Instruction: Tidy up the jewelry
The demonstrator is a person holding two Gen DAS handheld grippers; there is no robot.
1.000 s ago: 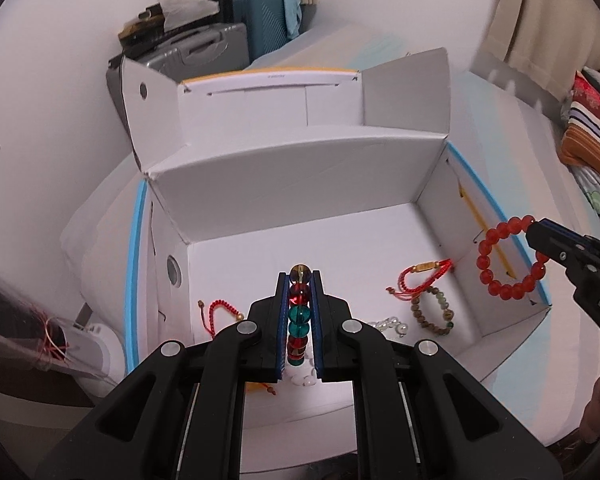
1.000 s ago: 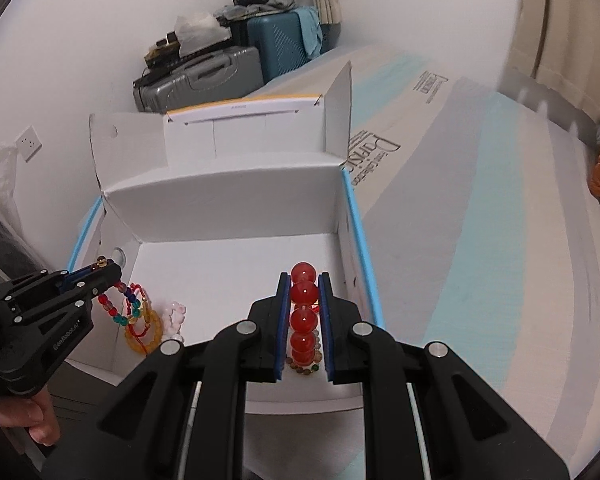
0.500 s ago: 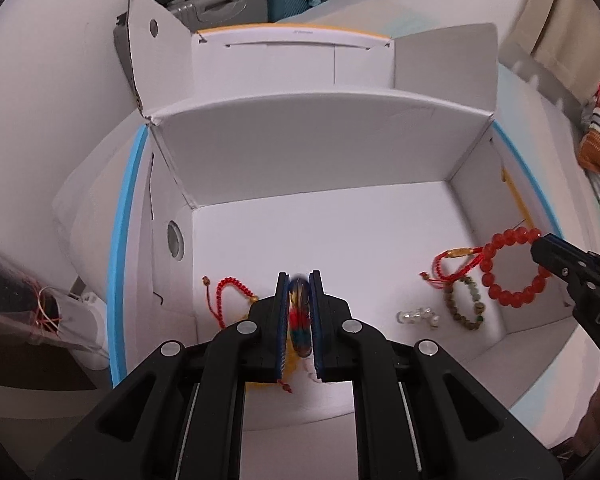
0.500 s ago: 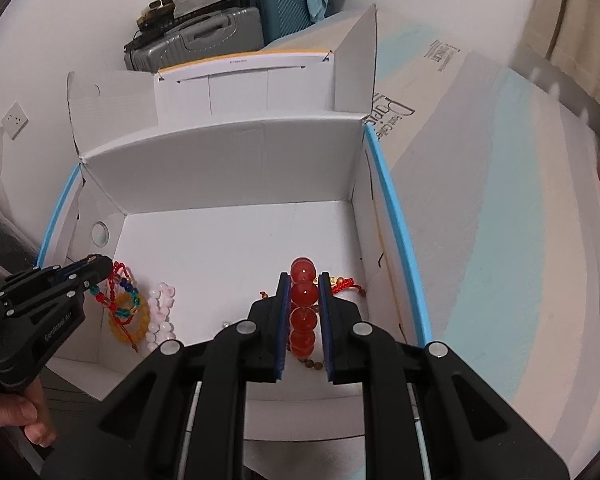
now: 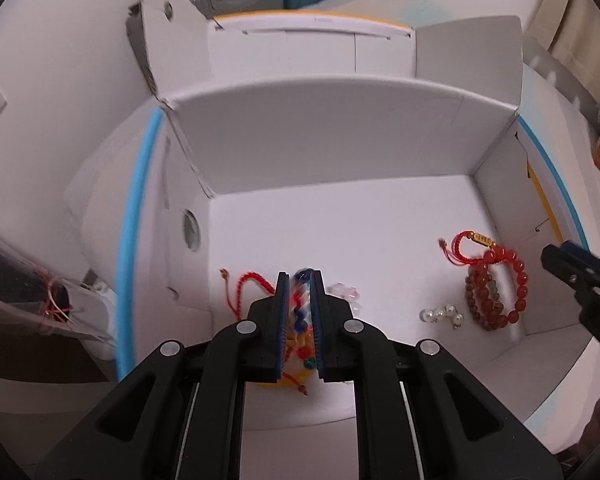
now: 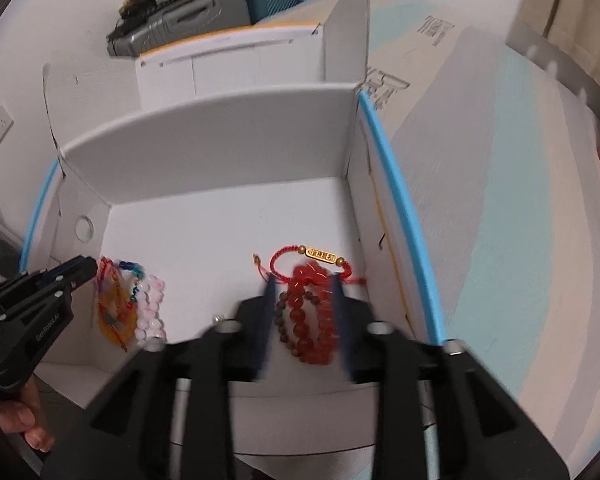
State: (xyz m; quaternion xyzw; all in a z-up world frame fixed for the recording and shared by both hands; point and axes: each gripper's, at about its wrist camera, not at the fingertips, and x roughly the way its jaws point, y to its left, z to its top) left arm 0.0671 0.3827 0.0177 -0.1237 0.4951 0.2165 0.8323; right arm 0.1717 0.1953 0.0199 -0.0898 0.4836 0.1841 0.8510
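The left gripper (image 5: 299, 300) pinches a multicoloured bracelet (image 5: 302, 320) low over the box's (image 5: 340, 136) near-left floor, seemingly to lay it beside the pink beads (image 6: 150, 308) there. The right gripper (image 6: 304, 316) hangs over the near-right pile, jaws opening, blurred; the red bracelet (image 6: 312, 320) between them looks released onto the brown beads (image 6: 282, 320). Just beyond lies a red cord with a gold charm (image 6: 321, 257). The far floor is bare.

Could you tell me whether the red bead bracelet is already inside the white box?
Inside. The red bead bracelet lies on the white box floor, atop a brown bead bracelet, between the right tool's opening jaws.
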